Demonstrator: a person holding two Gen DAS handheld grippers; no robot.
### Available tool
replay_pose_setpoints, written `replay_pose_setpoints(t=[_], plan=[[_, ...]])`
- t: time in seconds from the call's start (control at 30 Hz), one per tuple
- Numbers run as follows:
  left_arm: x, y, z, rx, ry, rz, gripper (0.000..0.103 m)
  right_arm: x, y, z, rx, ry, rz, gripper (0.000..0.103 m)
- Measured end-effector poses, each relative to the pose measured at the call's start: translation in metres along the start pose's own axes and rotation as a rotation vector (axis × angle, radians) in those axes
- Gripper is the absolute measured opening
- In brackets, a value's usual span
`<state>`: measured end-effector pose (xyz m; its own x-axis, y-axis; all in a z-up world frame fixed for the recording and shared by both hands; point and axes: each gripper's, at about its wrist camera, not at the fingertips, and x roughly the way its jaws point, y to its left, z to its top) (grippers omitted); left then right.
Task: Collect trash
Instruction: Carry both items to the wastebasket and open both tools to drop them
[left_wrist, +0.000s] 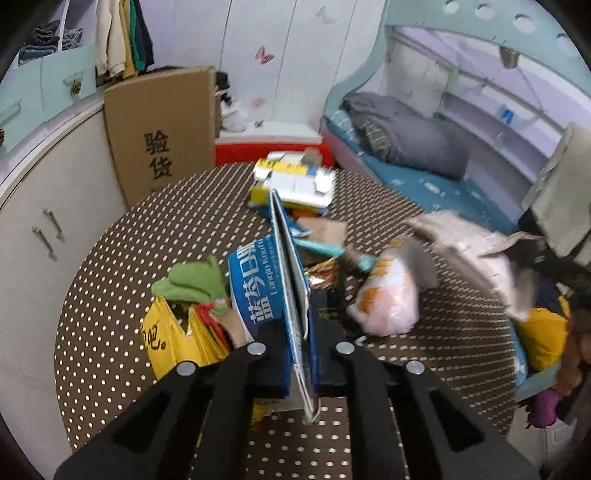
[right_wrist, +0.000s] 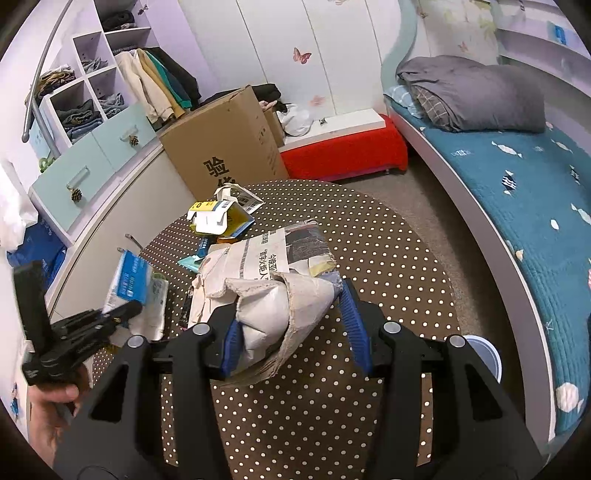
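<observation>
Polka-dotted brown cloth covers the round table (left_wrist: 110, 295) of a small bedroom, litter strewn across it. At the left, the left gripper (left_wrist: 301, 354) is clamped on a flattened blue-and-white carton (left_wrist: 291, 295), whose long axis runs straight away from the jaws toward the far edge, its open end at the fingers. Beyond its tip lies a torn yellow-and-white box (left_wrist: 295, 181), nearer this hand than the other. To the right, the right gripper (right_wrist: 291, 332) holds a crumpled grey paper bag (right_wrist: 266, 295), pressed against its left pad. No bin is visible, so where the carton goes next is unclear.
</observation>
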<state>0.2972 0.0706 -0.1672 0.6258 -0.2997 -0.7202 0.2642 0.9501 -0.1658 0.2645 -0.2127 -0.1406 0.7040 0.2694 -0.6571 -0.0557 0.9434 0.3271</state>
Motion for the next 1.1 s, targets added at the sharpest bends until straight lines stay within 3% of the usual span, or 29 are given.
replay_pose_setpoints(t=[0.2,0.4,0.63,0.87,1.1], plan=[[-0.029,-0.025,0.012,0.076,-0.100,-0.021,0.006,-0.004,-0.004,0.002,0.003,-0.016,0.001,0.047],[-0.040,-0.049,0.030,0.101,-0.137,-0.066,0.006,-0.020,-0.017,0.011,0.020,-0.063,-0.016,0.047],[-0.041,-0.103,0.055,0.168,-0.183,-0.146,0.006,-0.053,-0.055,0.027,0.058,-0.135,-0.060,0.047],[-0.028,-0.156,0.064,0.193,-0.164,-0.269,0.006,-0.085,-0.118,0.022,0.156,-0.184,-0.133,0.047],[0.005,-0.225,0.058,0.245,-0.079,-0.389,0.006,-0.076,-0.217,-0.026,0.350,-0.102,-0.252,0.047]])
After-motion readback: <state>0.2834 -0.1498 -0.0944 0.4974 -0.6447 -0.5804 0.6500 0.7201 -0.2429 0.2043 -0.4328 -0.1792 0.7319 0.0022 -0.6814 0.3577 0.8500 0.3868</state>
